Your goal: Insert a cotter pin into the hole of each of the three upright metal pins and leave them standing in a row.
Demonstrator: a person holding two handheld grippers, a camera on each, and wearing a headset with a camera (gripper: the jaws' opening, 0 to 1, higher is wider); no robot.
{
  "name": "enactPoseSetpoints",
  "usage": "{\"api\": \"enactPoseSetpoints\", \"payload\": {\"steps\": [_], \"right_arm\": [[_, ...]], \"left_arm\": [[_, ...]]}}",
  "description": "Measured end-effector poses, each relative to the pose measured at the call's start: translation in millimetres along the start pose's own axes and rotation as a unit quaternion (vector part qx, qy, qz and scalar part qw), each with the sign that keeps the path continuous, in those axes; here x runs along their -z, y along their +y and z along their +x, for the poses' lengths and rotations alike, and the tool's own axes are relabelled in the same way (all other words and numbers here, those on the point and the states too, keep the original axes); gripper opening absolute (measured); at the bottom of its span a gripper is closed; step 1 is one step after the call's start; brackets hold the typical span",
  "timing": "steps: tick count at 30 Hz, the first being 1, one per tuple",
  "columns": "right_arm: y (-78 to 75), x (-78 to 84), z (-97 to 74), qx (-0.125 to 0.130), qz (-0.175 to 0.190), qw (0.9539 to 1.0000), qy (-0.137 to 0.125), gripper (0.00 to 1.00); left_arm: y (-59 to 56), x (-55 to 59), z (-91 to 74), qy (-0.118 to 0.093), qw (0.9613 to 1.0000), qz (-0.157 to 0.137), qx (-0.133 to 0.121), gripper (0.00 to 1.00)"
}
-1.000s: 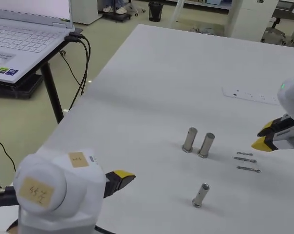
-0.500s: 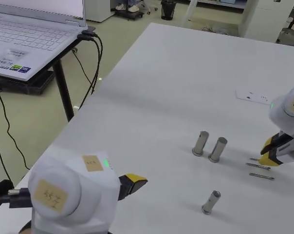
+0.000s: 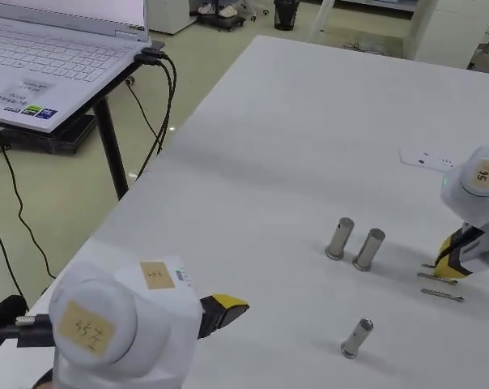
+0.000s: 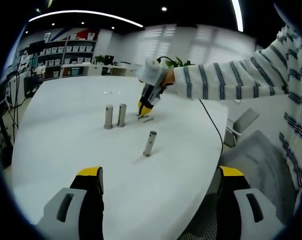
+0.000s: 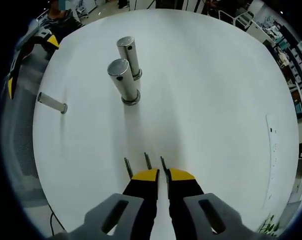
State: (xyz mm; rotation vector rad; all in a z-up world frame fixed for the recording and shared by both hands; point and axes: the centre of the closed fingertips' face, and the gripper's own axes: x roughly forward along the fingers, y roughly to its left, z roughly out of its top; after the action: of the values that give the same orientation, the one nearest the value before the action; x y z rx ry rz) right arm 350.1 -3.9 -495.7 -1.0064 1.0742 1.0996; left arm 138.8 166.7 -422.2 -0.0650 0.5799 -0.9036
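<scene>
Down in the head view, the left hand-held gripper (image 3: 224, 306) hovers over the near edge of the white worktop (image 3: 269, 146), one yellow tip showing. Two metal pins (image 3: 339, 238) stand side by side, a third pin (image 3: 356, 337) stands apart and nearer. The right hand-held gripper (image 3: 451, 266) has its tips down at the cotter pins (image 3: 443, 295) on the worktop. A laptop (image 3: 58, 57) sits on a stand to the left. Next, in the left gripper view, its own jaws stand wide apart with nothing between them. Beyond are the pair of pins (image 4: 109, 116) and the lone pin (image 4: 150, 143), with the right hand-held gripper (image 4: 146, 106) held on a striped sleeve (image 4: 231, 75). Lastly, in the right gripper view, its jaws are almost together. Three cotter pins (image 5: 127, 167) lie at the tips, and one runs into the thin gap; whether it is pinched I cannot tell.
</scene>
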Motion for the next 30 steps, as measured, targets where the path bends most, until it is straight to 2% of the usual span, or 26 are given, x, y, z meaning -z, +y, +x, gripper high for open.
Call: {"api": "enactPoseSetpoints", "payload": {"steps": [10,14,18,19,21,22,23,27,30], "right_arm": [[-2.6,0.3,1.3,-0.007,0.006,1.0000,0.001,0.00],[-1.7,0.4,1.2,-0.007,-0.024,0.9997,0.001,0.00],[-1.5,-0.4,1.6,-0.005,-0.049,0.9987,0.017,0.00],[-1.6,-1.3,1.8,-0.003,-0.044,0.9988,0.021,0.00],[-2.7,0.4,0.9,0.005,0.004,0.9993,0.036,0.00],[-3.2,-0.6,1.4,0.003,-0.006,0.9992,0.038,0.00],[-4.4,-0.8,1.2,0.003,-0.039,0.9982,0.046,0.00],[-3.5,-0.9,1.6,0.011,-0.064,0.9964,0.055,0.00],[-3.9,-0.9,0.9,0.015,-0.070,0.9959,0.055,0.00]], "left_arm": [[2.5,1.7,1.0,0.006,1.0000,-0.004,-0.001,0.92],[1.8,2.0,1.7,0.007,1.0000,-0.004,0.001,0.91],[1.5,1.7,2.2,0.007,1.0000,-0.005,0.002,0.91],[1.2,2.0,2.4,0.007,1.0000,-0.005,0.002,0.91],[0.8,2.4,2.8,0.008,1.0000,-0.005,0.003,0.91],[0.6,2.5,2.9,0.009,0.9999,-0.005,0.004,0.91],[0.3,2.7,3.0,0.009,0.9999,-0.004,0.005,0.90],[-0.2,2.0,3.2,0.007,1.0000,-0.003,0.006,0.90],[-0.4,0.2,3.6,0.004,1.0000,-0.003,0.007,0.89]]}}
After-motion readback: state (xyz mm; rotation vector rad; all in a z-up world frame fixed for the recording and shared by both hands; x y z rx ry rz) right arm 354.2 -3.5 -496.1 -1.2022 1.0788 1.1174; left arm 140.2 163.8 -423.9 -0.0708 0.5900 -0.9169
